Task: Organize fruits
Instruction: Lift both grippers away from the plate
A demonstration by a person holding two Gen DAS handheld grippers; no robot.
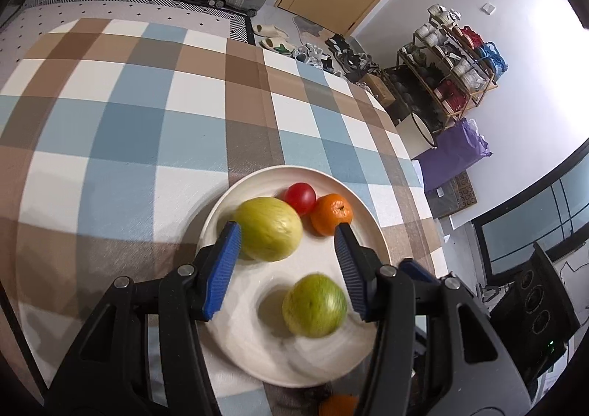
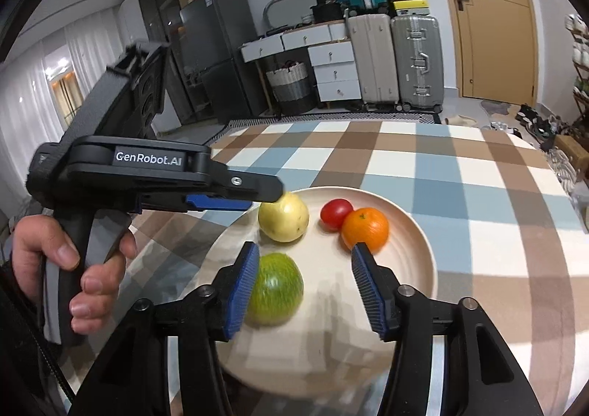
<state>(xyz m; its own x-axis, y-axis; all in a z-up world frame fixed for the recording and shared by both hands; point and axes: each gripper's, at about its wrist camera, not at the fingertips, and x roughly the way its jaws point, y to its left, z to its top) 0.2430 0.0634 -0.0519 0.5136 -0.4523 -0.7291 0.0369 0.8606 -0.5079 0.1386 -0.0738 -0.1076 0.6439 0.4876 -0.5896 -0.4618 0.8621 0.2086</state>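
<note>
Where checks meet, plate (image 2: pixel 423 228): melon (image 2: pixel 282 217), tomato (image 2: pixel 334 211), orange (image 2: pixel 366 228), green fruit (image 2: pixel 278 287)

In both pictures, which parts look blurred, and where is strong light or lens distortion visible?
Left wrist view: the round green fruit and the near part of the white round plate are smeared, while the orange mandarin is sharp; the wall at top right is overexposed. Right wrist view: the green fruit is blurred again, and the fisheye lens curves the checked tablecloth.
</note>
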